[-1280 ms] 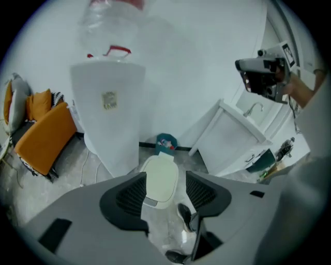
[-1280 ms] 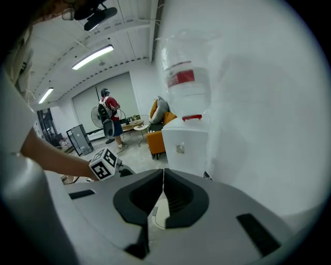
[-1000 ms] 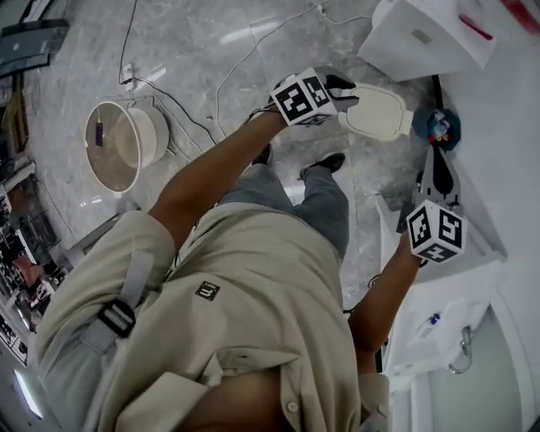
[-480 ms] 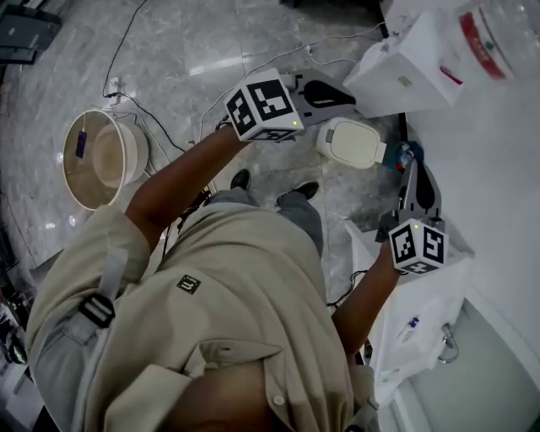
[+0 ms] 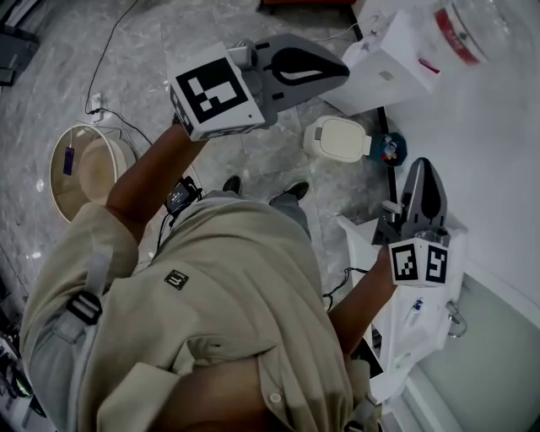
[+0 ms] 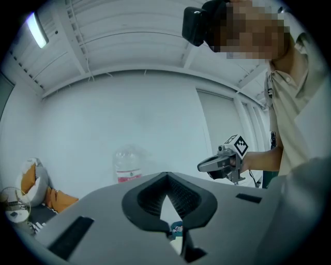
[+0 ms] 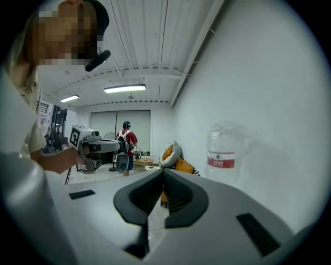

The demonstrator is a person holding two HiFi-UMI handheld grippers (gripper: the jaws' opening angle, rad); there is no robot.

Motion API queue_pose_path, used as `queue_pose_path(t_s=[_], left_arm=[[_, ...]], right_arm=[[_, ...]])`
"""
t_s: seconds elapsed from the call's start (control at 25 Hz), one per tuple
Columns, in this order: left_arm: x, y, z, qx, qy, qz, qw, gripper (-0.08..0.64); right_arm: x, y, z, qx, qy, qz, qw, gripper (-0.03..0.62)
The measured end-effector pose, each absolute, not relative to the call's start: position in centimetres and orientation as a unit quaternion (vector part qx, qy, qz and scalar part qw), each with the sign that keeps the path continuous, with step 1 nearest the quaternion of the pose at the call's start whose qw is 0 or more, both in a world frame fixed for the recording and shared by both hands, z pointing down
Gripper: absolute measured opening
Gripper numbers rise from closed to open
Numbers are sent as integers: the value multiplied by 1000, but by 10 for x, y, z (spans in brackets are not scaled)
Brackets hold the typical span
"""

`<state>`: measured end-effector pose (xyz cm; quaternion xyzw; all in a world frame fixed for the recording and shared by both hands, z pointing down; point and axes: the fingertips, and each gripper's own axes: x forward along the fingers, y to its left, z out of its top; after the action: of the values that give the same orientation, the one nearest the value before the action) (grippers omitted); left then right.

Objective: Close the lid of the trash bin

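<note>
The trash bin (image 5: 313, 135) is seen on the grey floor (image 5: 194, 25) at the upper centre of the head view, with its cream lid (image 5: 342, 137) lying flat and shut. The left gripper (image 5: 337, 69) is held at the top of the frame, its jaws pressed together on nothing. The right gripper (image 5: 422, 166), at mid right, is likewise clenched and empty.
</note>
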<state>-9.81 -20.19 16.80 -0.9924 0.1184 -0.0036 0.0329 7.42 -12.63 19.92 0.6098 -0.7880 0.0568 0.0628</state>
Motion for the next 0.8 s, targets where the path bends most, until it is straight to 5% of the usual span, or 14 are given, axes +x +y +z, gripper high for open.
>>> queue_pose_path(t_s=[0.8], left_arm=[[-184, -150, 144, -986, 162, 8, 47, 15]], right_arm=[[54, -58, 158, 635, -771, 23, 52, 23]])
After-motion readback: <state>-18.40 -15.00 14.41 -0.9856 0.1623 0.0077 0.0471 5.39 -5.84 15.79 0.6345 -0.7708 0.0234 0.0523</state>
